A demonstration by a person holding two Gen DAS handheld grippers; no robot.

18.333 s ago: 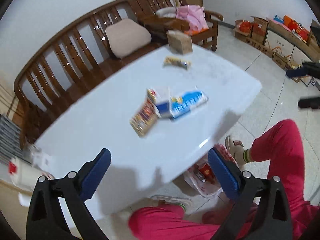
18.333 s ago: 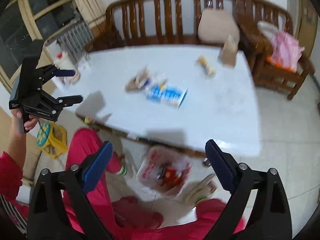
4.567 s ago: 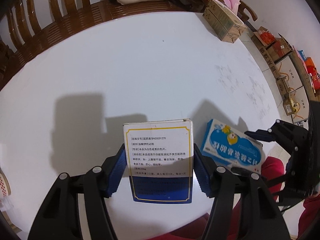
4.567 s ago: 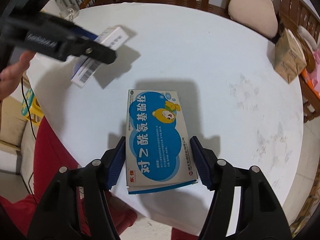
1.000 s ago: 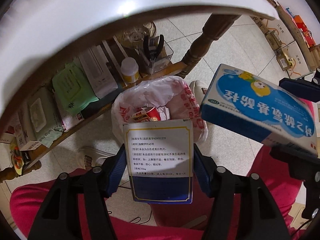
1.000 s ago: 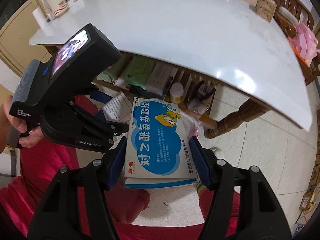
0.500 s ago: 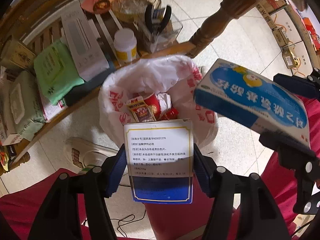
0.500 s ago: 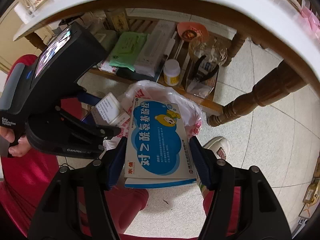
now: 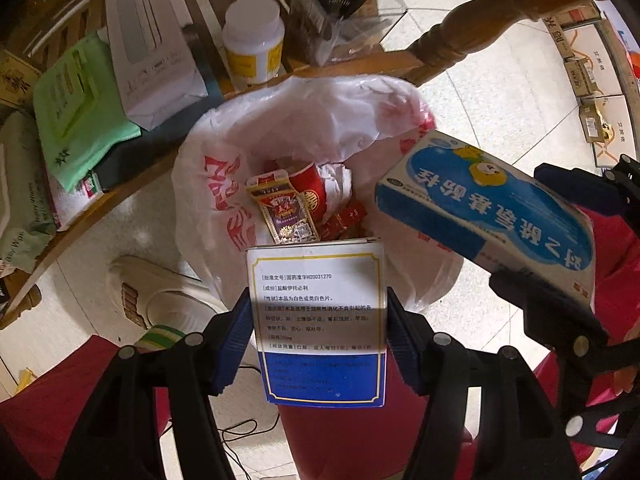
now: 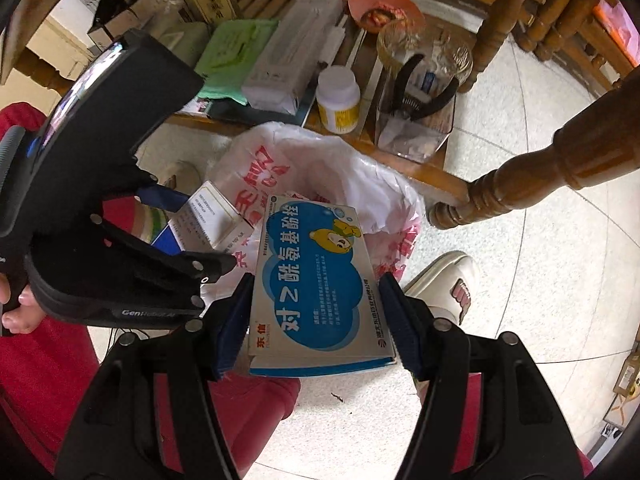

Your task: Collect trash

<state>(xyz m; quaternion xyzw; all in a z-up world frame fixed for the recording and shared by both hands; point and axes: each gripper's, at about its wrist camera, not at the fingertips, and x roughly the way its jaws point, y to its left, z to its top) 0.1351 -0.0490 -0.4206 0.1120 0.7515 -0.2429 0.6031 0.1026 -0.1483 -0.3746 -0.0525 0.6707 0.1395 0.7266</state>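
The left hand-held gripper is gripping a white box by its 2 side faces, low in the centre of the left wrist frame, just short of the near rim of the trash bag. The right hand-held gripper is clamping a blue box the same way, at lower centre of the right wrist frame, with the box's far end reaching over the bag's mouth. In the left wrist view the blue box is showing at the right of the frame, tilted, over the bag's right rim.

Both boxes look like thin printed card medicine cartons, so they are probably light and may be empty. Card walls are stiff along the edges but give in the middle of a face, so the present hold across the narrow sides, near the rear end, seems the sound place; a harder squeeze would likely crush them. The glossy print on the blue box could be a little slippery against the pads.

The bag is soft thin plastic standing open on the floor, already holding red wrappers. Its rim would likely fold inward if a box struck it, so releasing over the open middle looks safer.

Behind the bag, in the upper part of both frames, the desk's lower shelf is carrying a white bottle.
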